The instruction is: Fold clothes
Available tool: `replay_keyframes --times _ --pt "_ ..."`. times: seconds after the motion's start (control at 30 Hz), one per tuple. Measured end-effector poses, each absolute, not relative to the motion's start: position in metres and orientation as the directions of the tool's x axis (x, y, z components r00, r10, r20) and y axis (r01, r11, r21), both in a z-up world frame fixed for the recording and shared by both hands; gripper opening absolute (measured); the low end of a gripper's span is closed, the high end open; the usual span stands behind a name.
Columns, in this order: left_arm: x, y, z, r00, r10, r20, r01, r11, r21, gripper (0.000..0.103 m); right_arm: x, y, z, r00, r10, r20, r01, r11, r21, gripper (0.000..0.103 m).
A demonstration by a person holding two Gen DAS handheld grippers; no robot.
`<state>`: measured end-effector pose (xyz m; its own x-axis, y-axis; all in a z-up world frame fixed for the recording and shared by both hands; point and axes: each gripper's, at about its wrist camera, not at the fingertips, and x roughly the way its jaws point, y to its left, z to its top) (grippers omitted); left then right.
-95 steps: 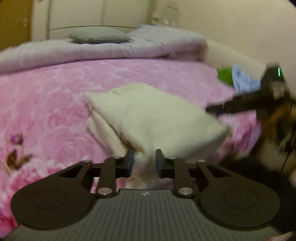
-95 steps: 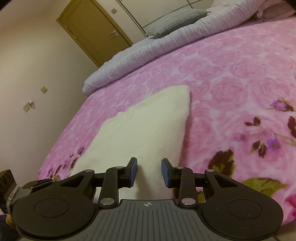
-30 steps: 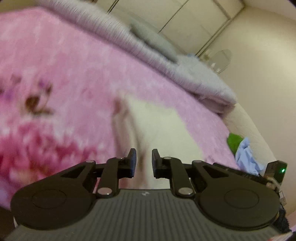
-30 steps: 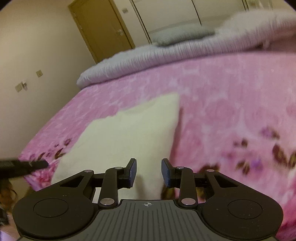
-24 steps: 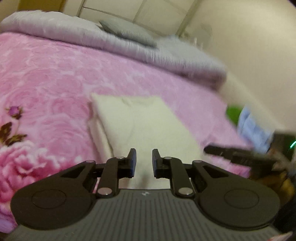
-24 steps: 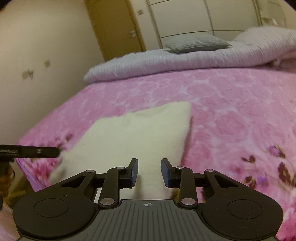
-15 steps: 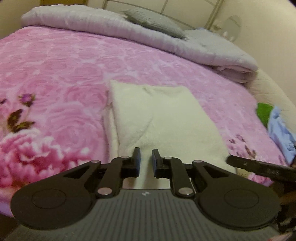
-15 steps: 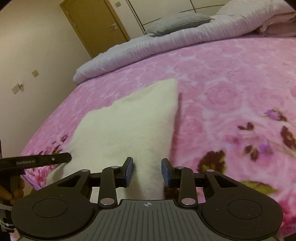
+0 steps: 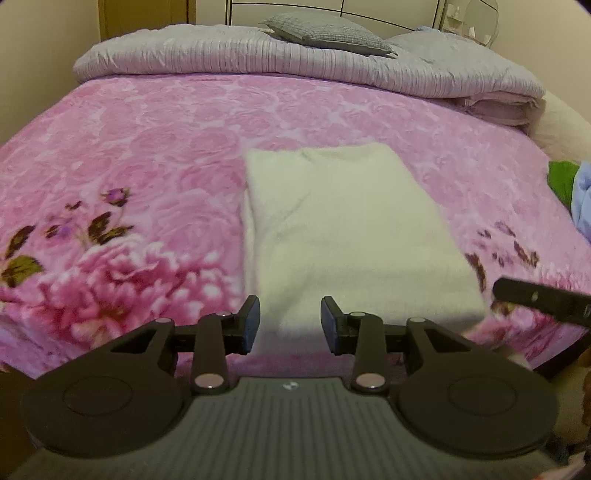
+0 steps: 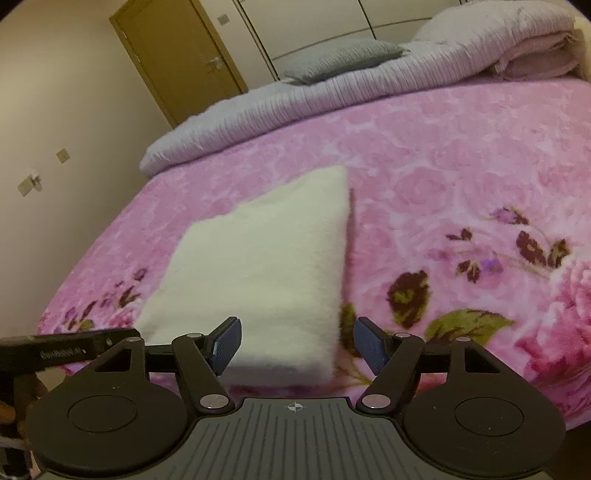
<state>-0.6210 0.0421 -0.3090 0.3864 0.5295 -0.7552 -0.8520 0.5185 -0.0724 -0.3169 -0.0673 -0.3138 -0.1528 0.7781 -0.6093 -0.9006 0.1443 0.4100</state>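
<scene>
The left gripper [image 9: 290, 319] and right gripper [image 10: 297, 345] both hang at the bed's near edge with jaws that have just been opening; they stand apart and hold nothing, the cloth's near edge showing in the gaps. Just past them the cream garment [image 9: 347, 229] lies flat on the pink blanket [image 9: 147, 147] as a neat folded rectangle, so its folding looks finished. Off to the right, green and blue clothes [image 9: 576, 192] sit unfolded, likely what is left. Farthest back lie a grey quilt [image 9: 295, 59] and pillow [image 9: 328, 31].
</scene>
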Motion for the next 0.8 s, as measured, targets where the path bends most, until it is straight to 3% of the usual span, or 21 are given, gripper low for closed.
replay_keyframes --times 0.27,0.37,0.43,0.6,0.8 --pt "-0.638 0.018 -0.299 0.381 0.551 -0.743 -0.856 0.514 -0.058 0.034 -0.33 -0.089 -0.306 -0.173 0.779 -0.603 -0.899 0.125 0.419 0.071" --pt "-0.651 0.028 -0.293 0.411 0.551 -0.726 -0.858 0.502 -0.105 0.04 -0.329 -0.092 -0.304 -0.166 0.784 -0.598 -0.897 0.132 0.422 0.071" --pt "-0.663 0.041 -0.292 0.449 0.539 -0.712 -0.859 0.479 -0.179 0.047 -0.326 -0.09 -0.302 -0.162 0.787 -0.595 -0.892 0.141 0.43 0.071" --pt "-0.693 0.092 -0.309 0.597 0.46 -0.657 -0.801 0.386 -0.458 0.05 -0.303 -0.069 -0.31 -0.212 0.79 -0.575 -0.841 0.152 0.519 0.071" --pt "-0.684 0.148 -0.355 0.68 0.329 -0.656 -0.733 0.292 -0.614 0.05 -0.272 -0.023 -0.348 -0.31 0.773 -0.553 -0.7 0.208 0.683 0.071"
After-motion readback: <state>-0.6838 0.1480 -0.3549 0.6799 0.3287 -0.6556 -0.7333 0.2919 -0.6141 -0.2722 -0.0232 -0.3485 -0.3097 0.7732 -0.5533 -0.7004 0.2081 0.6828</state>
